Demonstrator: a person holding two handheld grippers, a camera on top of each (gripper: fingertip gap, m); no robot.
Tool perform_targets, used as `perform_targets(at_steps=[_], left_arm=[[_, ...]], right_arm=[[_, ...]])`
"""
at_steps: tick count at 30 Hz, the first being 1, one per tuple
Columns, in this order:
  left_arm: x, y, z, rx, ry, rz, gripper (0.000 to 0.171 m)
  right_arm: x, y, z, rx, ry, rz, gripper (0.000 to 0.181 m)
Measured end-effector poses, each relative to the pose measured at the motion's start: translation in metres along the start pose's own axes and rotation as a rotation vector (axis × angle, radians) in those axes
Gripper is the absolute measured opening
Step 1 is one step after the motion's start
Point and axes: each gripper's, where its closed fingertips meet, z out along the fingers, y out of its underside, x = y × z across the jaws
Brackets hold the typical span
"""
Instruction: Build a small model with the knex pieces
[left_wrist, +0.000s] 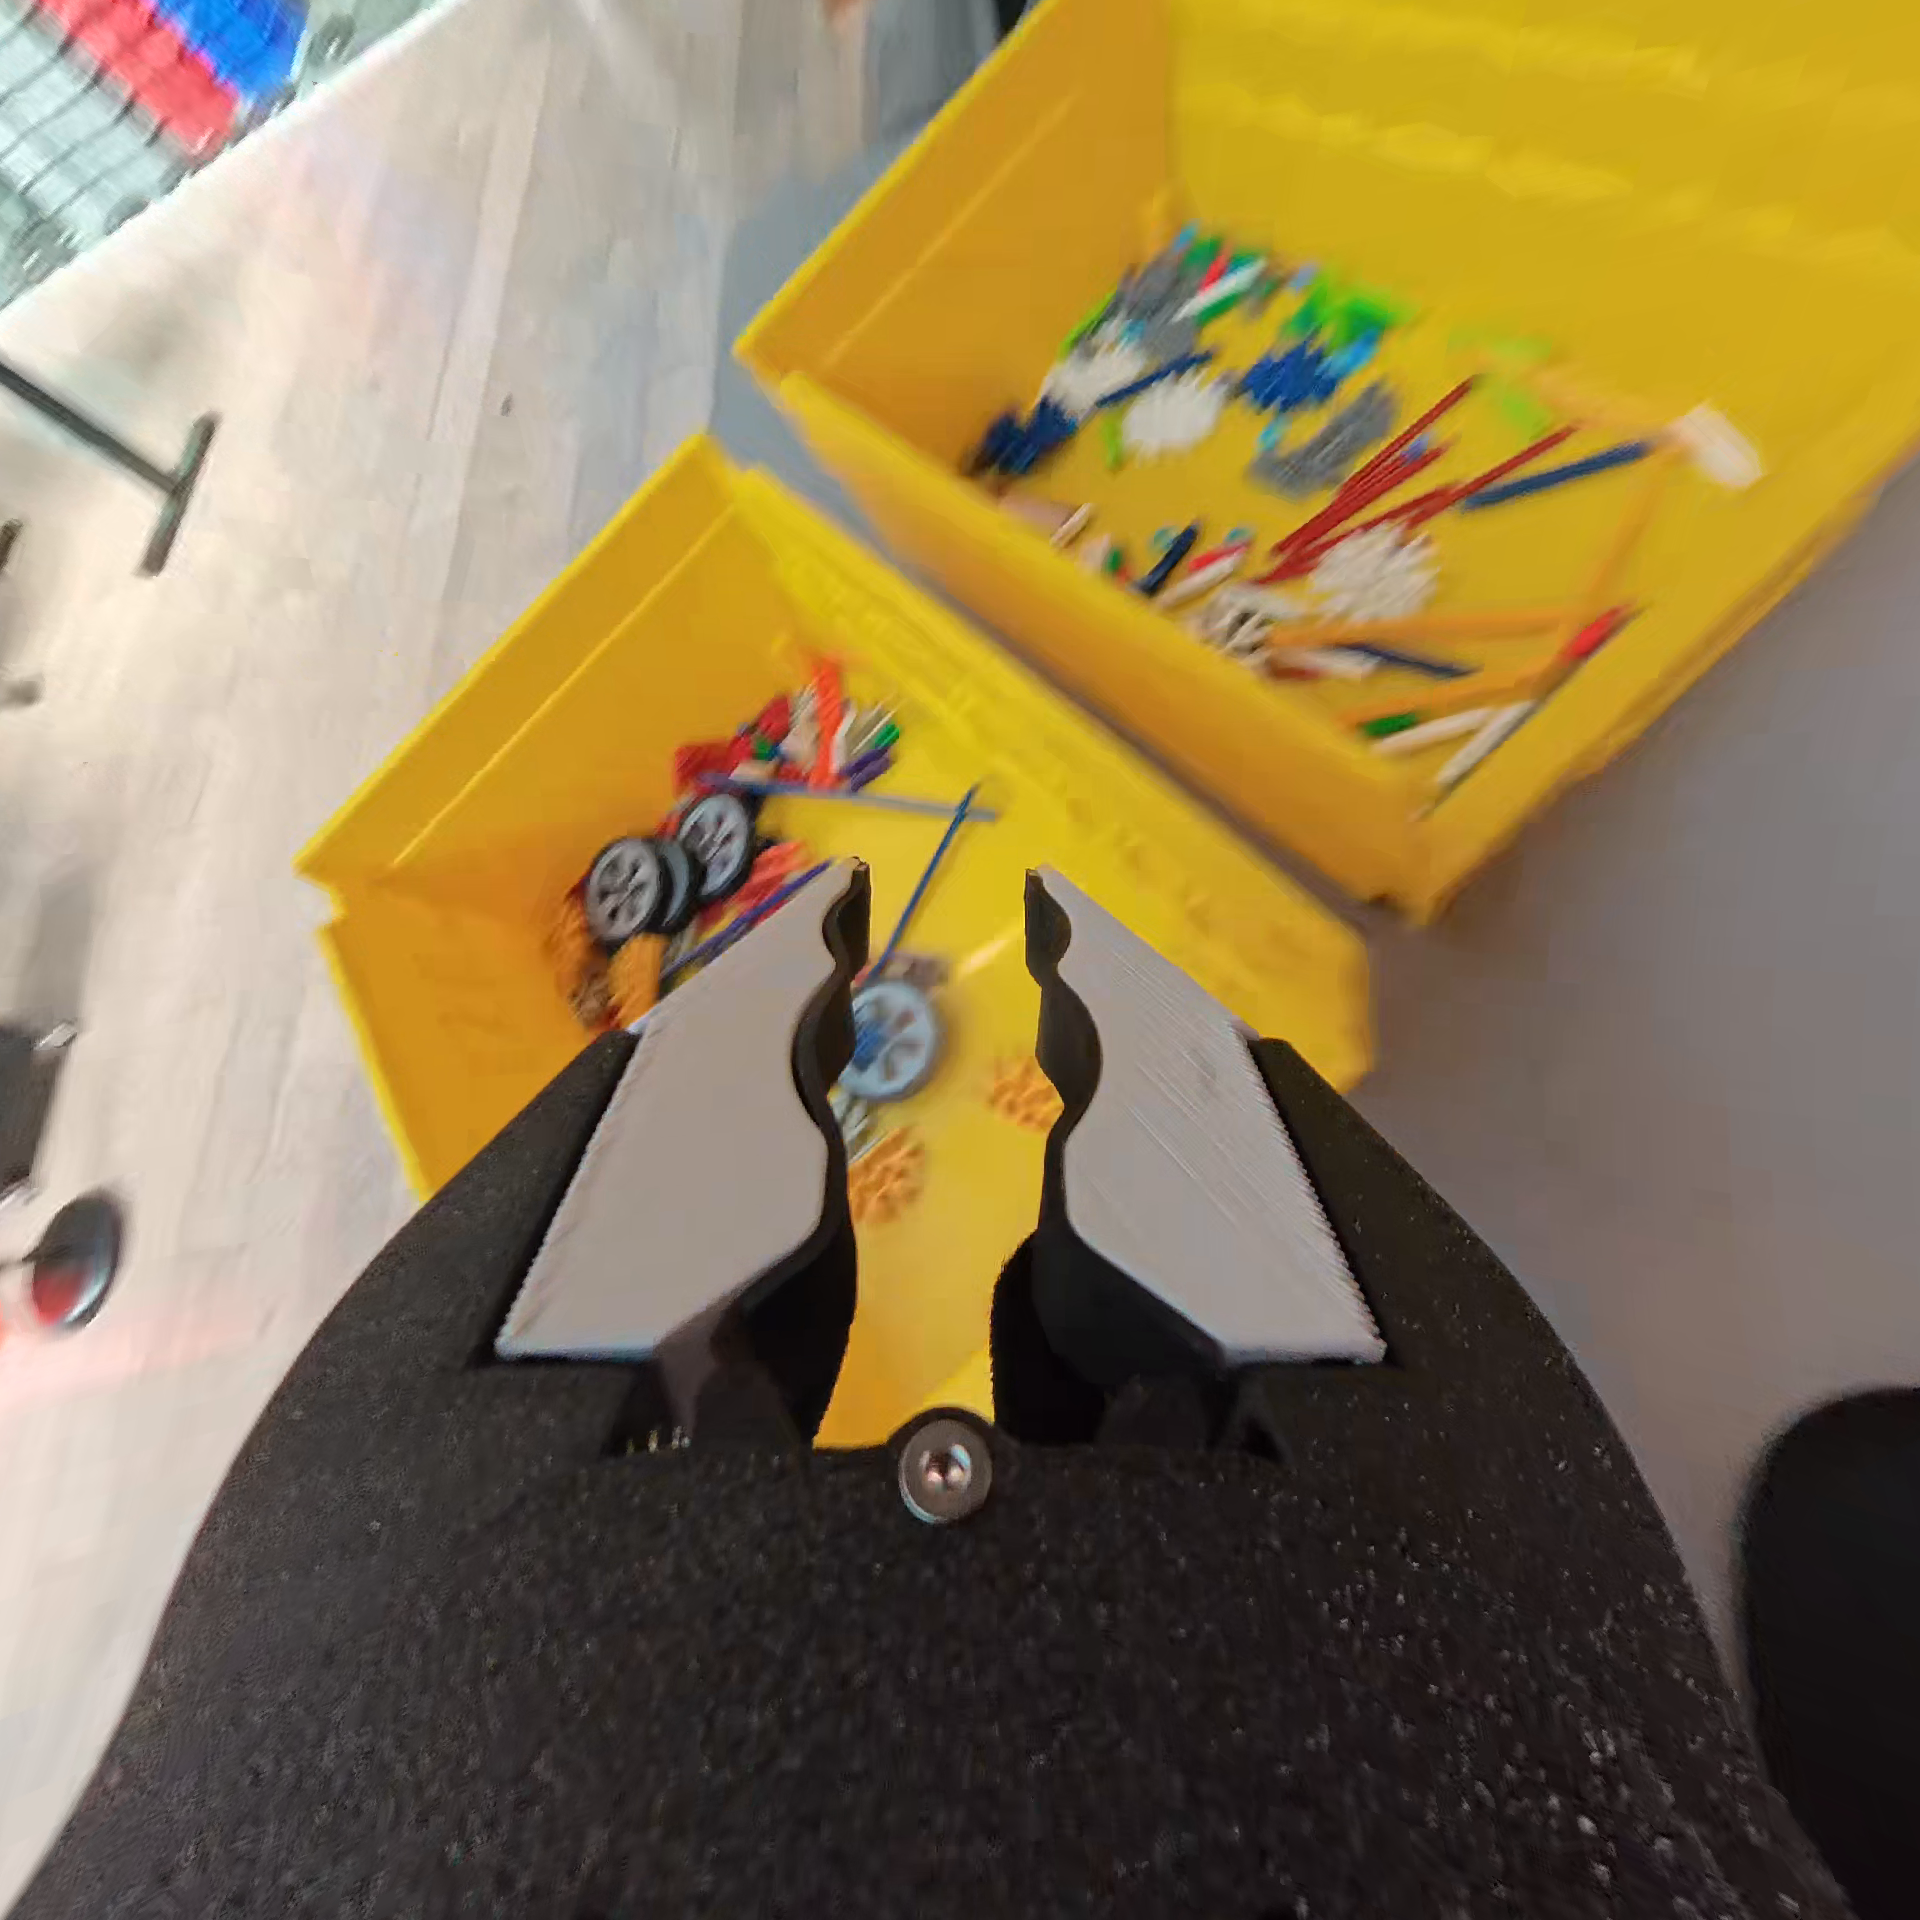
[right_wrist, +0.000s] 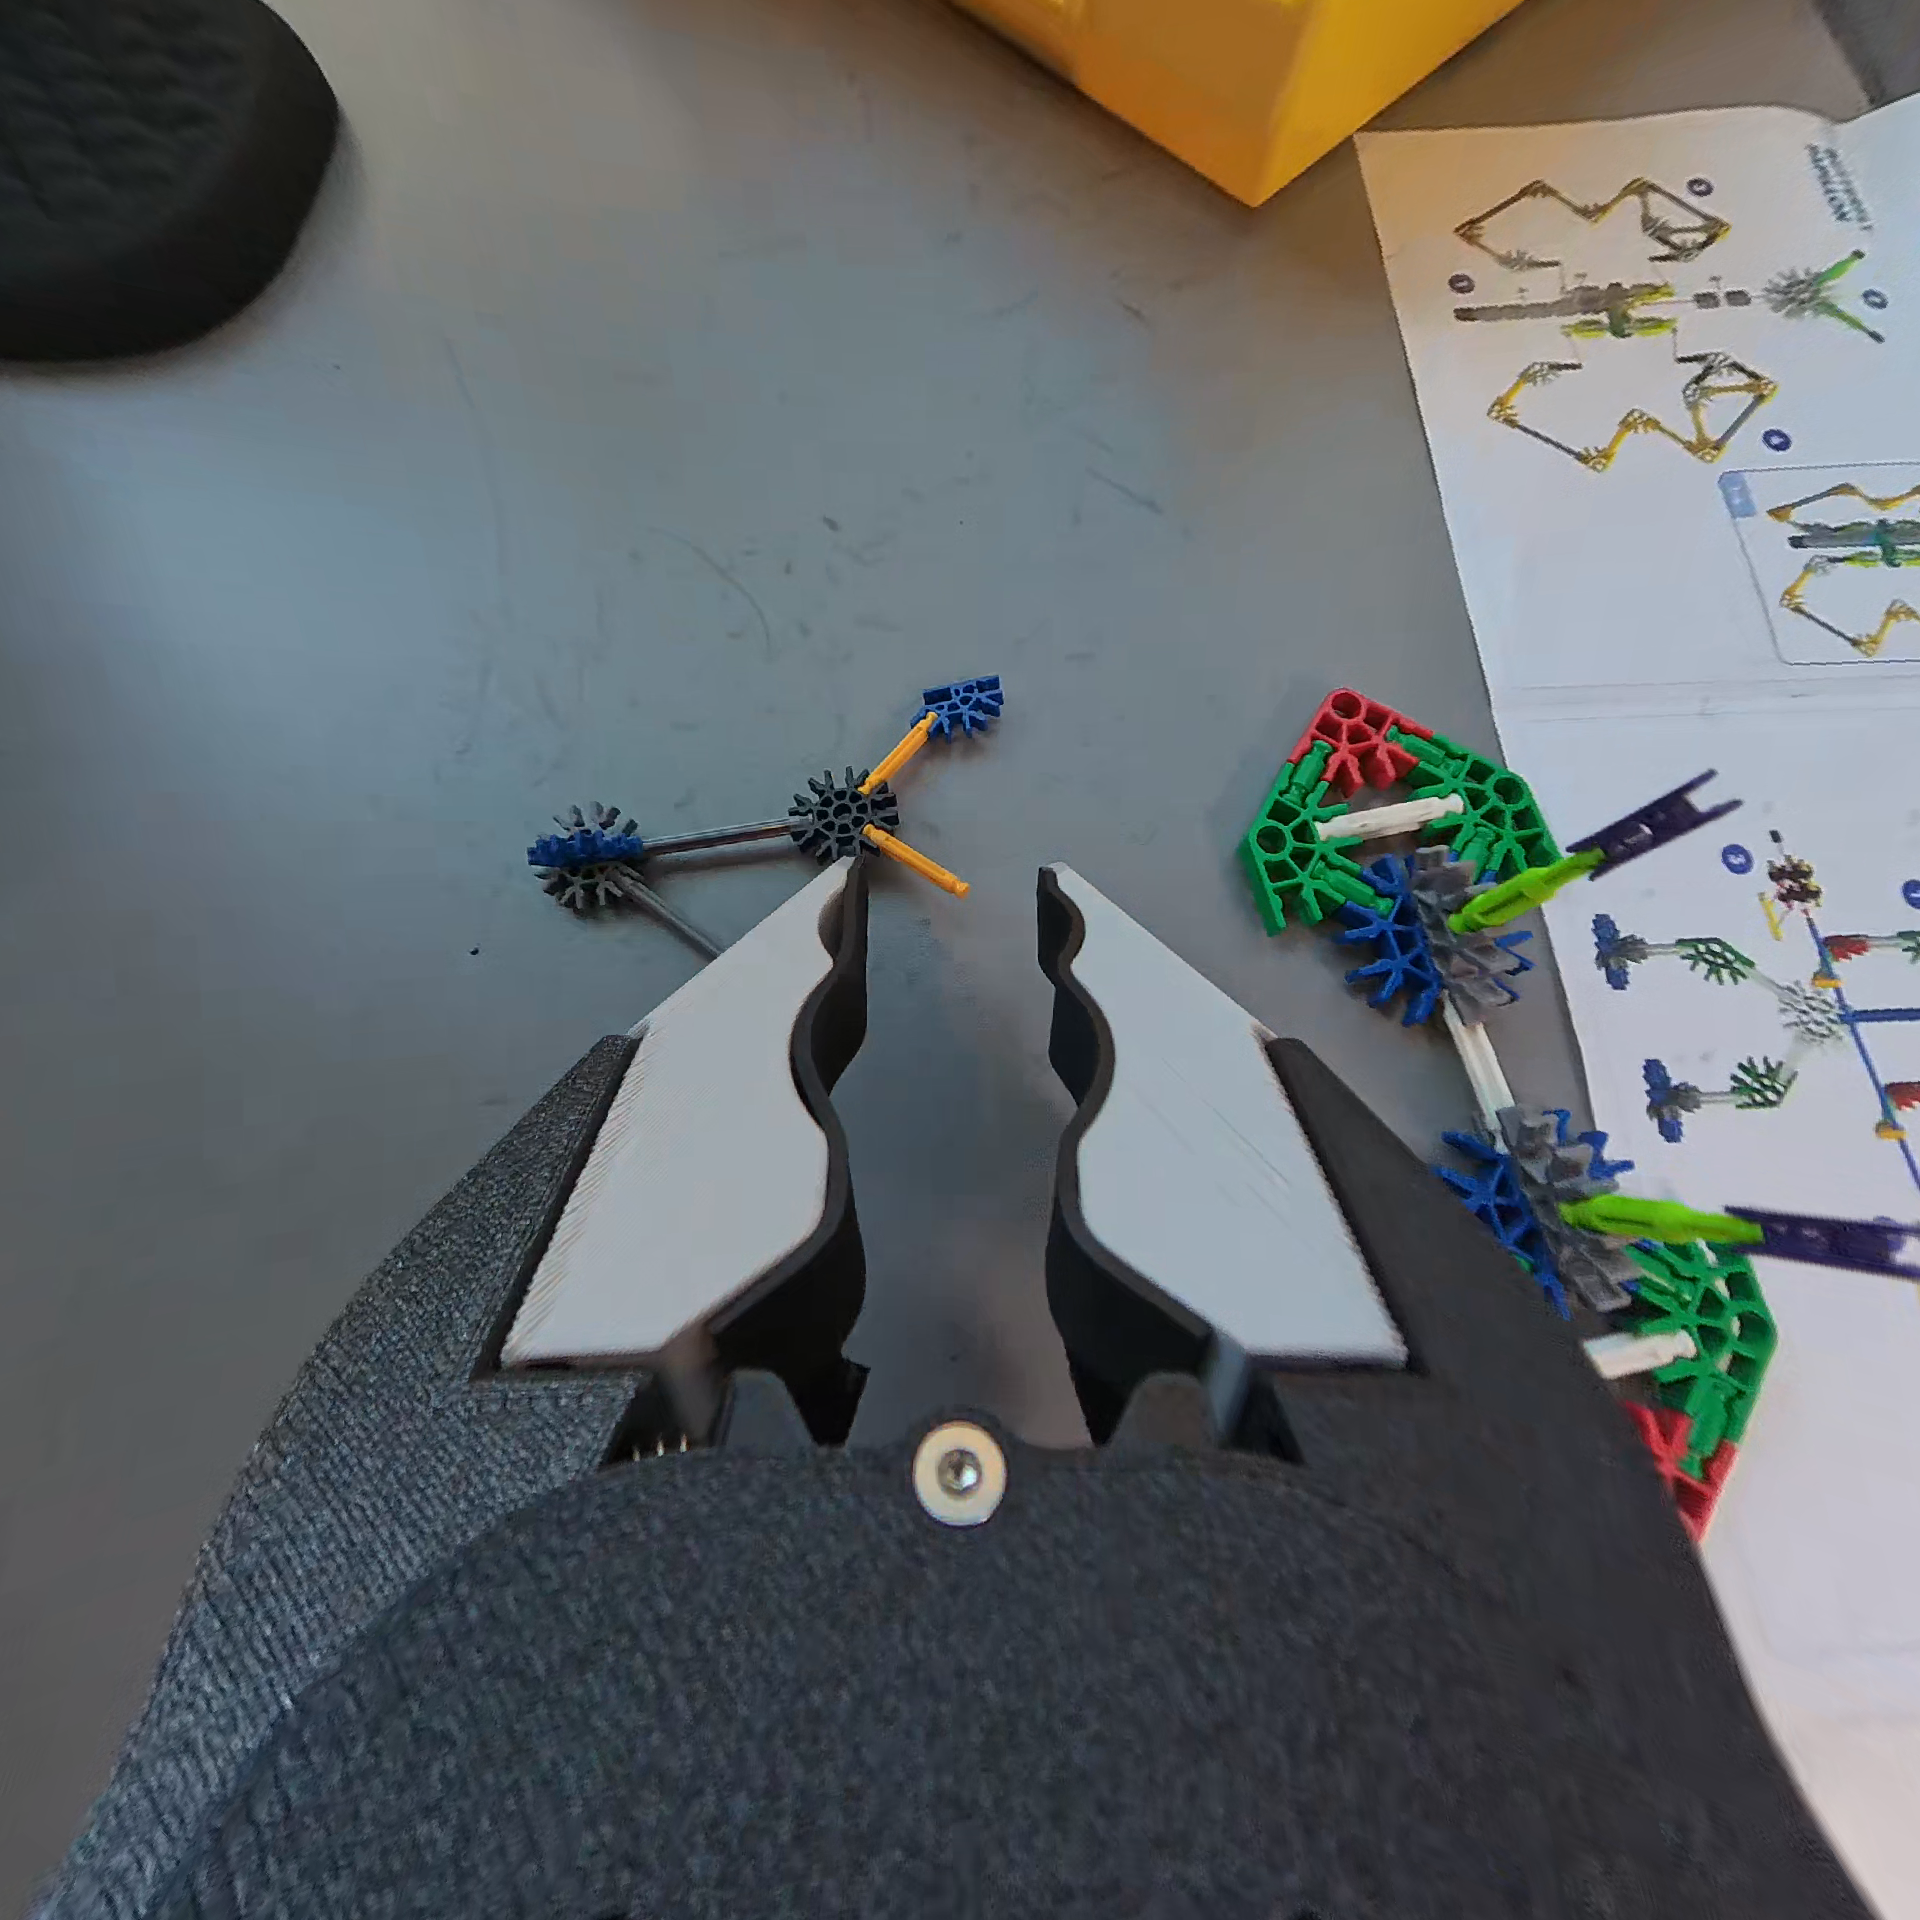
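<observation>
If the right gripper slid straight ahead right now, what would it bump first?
Probably the loose orange rod on the black connector; it lies just ahead of the right gripper, whose fingers are open and empty. Height above the table is unclear.

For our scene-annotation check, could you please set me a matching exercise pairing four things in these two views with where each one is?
Things:
1. Wheels
2. Long red rods
3. Black connector with orange rods
4. Green and red assembly

Places:
A. Farther yellow bin
B. Grey table, just past the right gripper
C. Beside the instruction sheet
D. Nearer yellow bin, under the left gripper

Pairs: 1-D, 2-A, 3-B, 4-C
</observation>
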Motion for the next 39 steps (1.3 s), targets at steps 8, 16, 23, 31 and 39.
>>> perform_targets(at_steps=[8,16,23,31,39], left_arm=[[0.198,-0.132,-0.046,0.501,0.786,0.010,0.027],[0.351,-0.128,0.014,0.215,1.368,-0.204,0.032],[0.385,-0.078,0.079,-0.083,1.234,-0.002,0.033],[0.400,-0.042,0.080,-0.183,1.031,0.304,0.040],[0.402,-0.041,0.086,-0.111,0.812,0.547,0.013]], right_arm=[[-0.011,0.002,0.013,-0.087,-0.118,-0.131,0.005],[-0.019,-0.033,-0.037,0.081,0.029,-0.346,0.000],[-0.010,-0.027,-0.060,0.048,0.092,-0.343,0.000],[-0.001,-0.032,-0.061,0.077,0.105,-0.293,0.003],[0.003,-0.032,-0.061,0.066,0.141,-0.272,0.003]])
